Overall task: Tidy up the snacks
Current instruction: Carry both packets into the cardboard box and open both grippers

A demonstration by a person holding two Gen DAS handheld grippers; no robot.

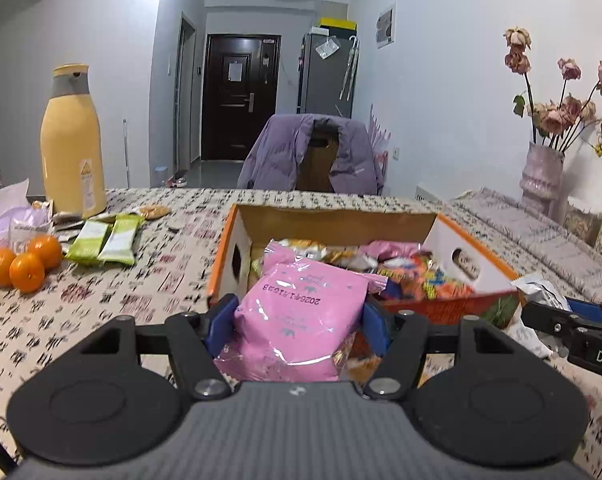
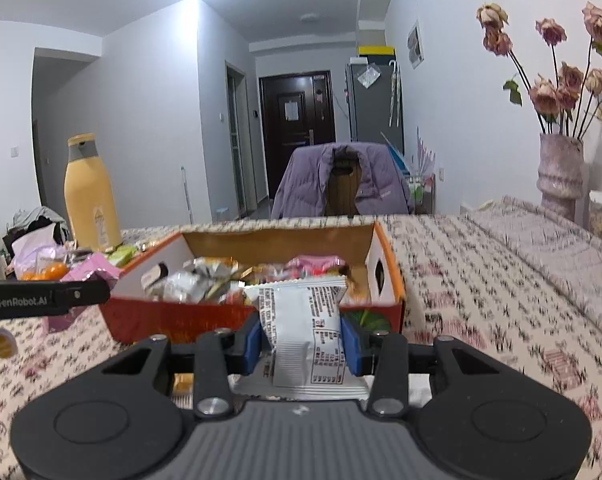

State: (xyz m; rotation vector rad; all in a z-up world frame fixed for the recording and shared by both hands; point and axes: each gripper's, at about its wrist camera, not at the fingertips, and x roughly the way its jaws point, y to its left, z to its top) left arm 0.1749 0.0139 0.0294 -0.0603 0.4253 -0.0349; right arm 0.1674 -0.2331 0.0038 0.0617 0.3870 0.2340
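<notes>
An orange cardboard box [image 1: 453, 236] [image 2: 393, 276] filled with several snack packets sits on the patterned tablecloth. My left gripper [image 1: 299, 318] is shut on a pink snack bag [image 1: 301, 312], held just in front of the box's near wall. My right gripper [image 2: 303, 338] is shut on a white snack packet [image 2: 307, 332] with printed text, also before the box's near edge. In the left wrist view the right gripper [image 1: 565, 312] shows at the right with the packet's crinkled end. The left gripper's black finger [image 2: 49, 298] appears at the left of the right wrist view.
Two green snack bars [image 1: 103, 240], three oranges [image 1: 25, 262], a plastic bag [image 1: 9, 216] and a yellow flask [image 1: 71, 140] [image 2: 91, 196] stand at the table's left. A vase of dried roses [image 1: 541, 176] [image 2: 561, 176] stands at right. A chair with a purple jacket [image 1: 313, 152] faces the far edge.
</notes>
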